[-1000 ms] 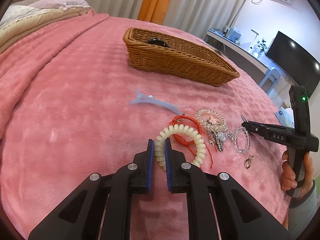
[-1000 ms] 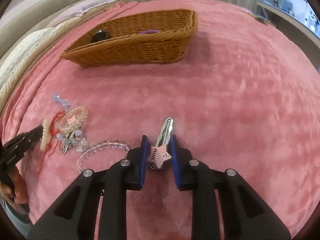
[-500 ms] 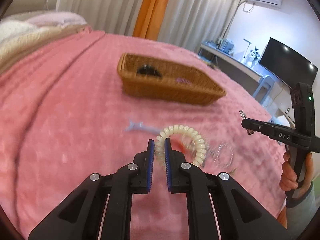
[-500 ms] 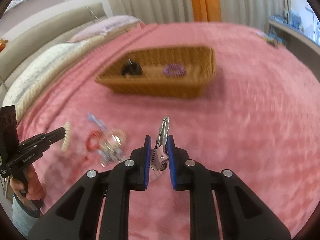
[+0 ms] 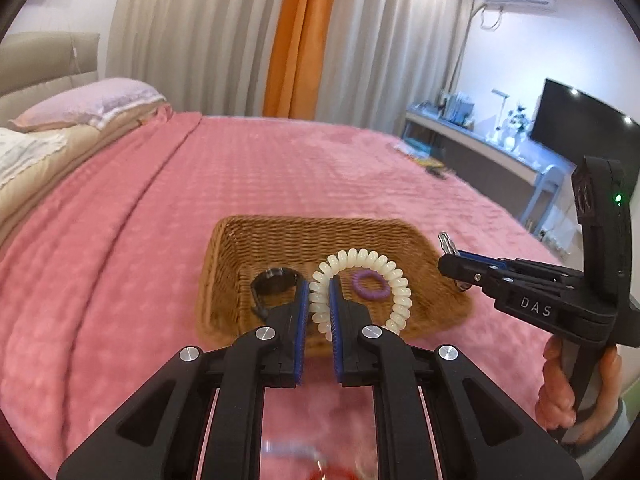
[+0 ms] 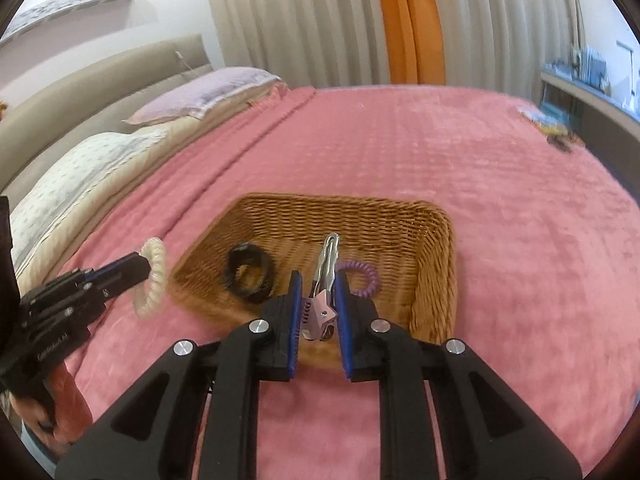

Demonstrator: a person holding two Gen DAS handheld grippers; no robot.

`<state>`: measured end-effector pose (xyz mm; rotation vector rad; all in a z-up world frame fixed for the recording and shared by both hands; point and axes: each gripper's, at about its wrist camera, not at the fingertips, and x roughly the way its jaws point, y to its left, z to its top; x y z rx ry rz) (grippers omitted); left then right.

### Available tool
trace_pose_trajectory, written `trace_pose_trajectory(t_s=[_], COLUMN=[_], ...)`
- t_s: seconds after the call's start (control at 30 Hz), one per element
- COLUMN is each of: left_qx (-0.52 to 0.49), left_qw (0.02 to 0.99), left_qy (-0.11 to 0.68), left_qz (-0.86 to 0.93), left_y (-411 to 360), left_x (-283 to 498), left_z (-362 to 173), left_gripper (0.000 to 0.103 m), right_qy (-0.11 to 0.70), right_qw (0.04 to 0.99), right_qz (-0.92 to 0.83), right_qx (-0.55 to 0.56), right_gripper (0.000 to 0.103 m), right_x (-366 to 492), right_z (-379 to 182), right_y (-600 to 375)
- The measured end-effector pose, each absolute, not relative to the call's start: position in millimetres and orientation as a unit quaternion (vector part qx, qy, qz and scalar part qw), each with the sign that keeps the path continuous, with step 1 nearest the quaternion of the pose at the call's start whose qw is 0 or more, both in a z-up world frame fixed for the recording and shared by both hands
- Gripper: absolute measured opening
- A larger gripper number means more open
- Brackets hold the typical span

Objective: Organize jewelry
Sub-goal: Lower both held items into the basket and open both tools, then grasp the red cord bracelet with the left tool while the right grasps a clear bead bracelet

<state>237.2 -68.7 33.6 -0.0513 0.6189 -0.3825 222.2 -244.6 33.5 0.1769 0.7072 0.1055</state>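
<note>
My left gripper is shut on a cream bead bracelet and holds it in the air above the near edge of a wicker basket. My right gripper is shut on a silver hair clip with a pink star and holds it over the same basket. A black hair tie and a purple coil hair tie lie in the basket. The right gripper also shows in the left wrist view, beside the basket's right end. The left gripper with the bracelet shows in the right wrist view.
The basket stands on a pink blanket that covers a bed. Pillows lie at the far left. A red cord shows blurred at the bottom edge under my left gripper. A desk and a TV stand at the right.
Both grippers have lifted their items off the blanket and moved forward to the basket. The remaining jewelry pile has dropped out of view below.
</note>
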Motion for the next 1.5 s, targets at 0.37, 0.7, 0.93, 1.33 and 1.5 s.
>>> trace_pose_trajectory(t_s=[0.37, 0.7, 0.93, 1.33, 1.5], left_qx=[-0.012, -0.038, -0.063, -0.094, -0.113], left_qw=[0.918, 0.913, 0.923, 0.921, 0.909], left_qy=[0.357, 0.355, 0.320, 0.319, 0.344], left_qz=[-0.175, -0.197, -0.207, -0.203, -0.209], left_y=[-83.6, -74.2, -48.1, -3.2, 2.0], left_x=[296.4, 285.1, 241.3, 144.9, 126.9], left_z=[-19.5, -9.7, 23.6, 24.6, -3.2], left_gripper=[0.009, 0.022, 0.039, 0.039, 0.039], right_qy=[0.407, 0.415, 0.393, 0.365, 0.378], right_qw=[0.909, 0.904, 0.914, 0.926, 0.921], right_qz=[0.040, 0.039, 0.038, 0.050, 0.052], right_qx=[0.084, 0.097, 0.094, 0.077, 0.071], right_gripper=[0.014, 0.015, 0.029, 0.029, 0.029], right_x=[287.1, 285.3, 255.2, 141.4, 100.5], right_z=[-26.1, -26.0, 2.2, 30.9, 1.7], right_y=[-252.5, -254.6, -253.0, -226.3, -214.0])
